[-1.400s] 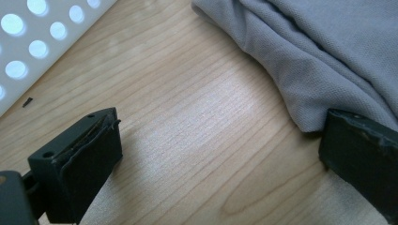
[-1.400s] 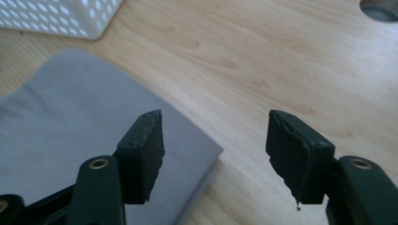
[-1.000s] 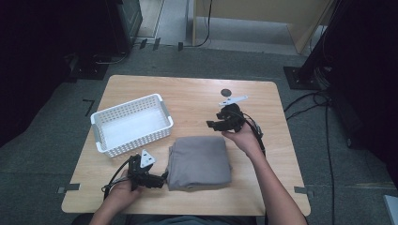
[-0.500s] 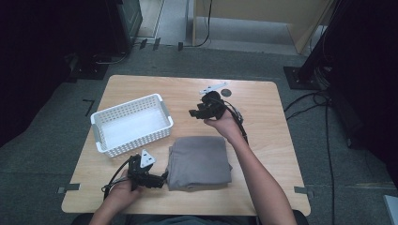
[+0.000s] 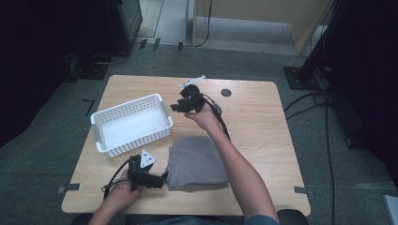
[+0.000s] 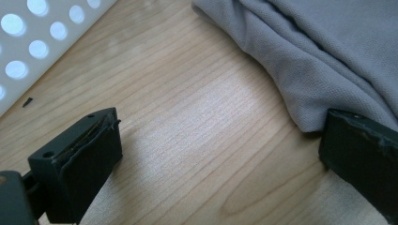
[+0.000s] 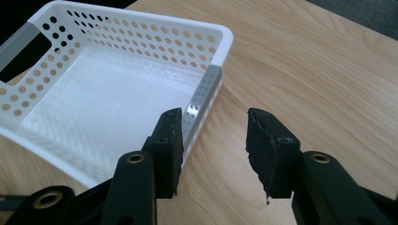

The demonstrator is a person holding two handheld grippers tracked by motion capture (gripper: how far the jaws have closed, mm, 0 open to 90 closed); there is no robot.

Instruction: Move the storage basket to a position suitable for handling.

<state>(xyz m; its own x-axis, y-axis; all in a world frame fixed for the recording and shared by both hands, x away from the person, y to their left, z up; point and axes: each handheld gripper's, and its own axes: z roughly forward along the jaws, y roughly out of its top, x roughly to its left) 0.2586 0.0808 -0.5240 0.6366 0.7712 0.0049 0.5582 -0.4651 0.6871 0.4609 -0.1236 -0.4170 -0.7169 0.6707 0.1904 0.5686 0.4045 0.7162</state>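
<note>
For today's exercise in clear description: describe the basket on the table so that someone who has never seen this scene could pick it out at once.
Start at the wooden table and look to its left half. There, beyond the folded grey cloth, sits the basket, set at a slant to the table's edges. It is the one white thing: shallow, rectangular, empty, its walls pierced with rows of round holes.

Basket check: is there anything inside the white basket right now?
No, the white basket is empty; its bare perforated floor and walls show plainly in the right gripper view.

Wooden table point(image 5: 263, 122) with small dark disc point(image 5: 226, 93); black cables point(image 5: 324, 101) on grey floor point(image 5: 56, 117).
</note>
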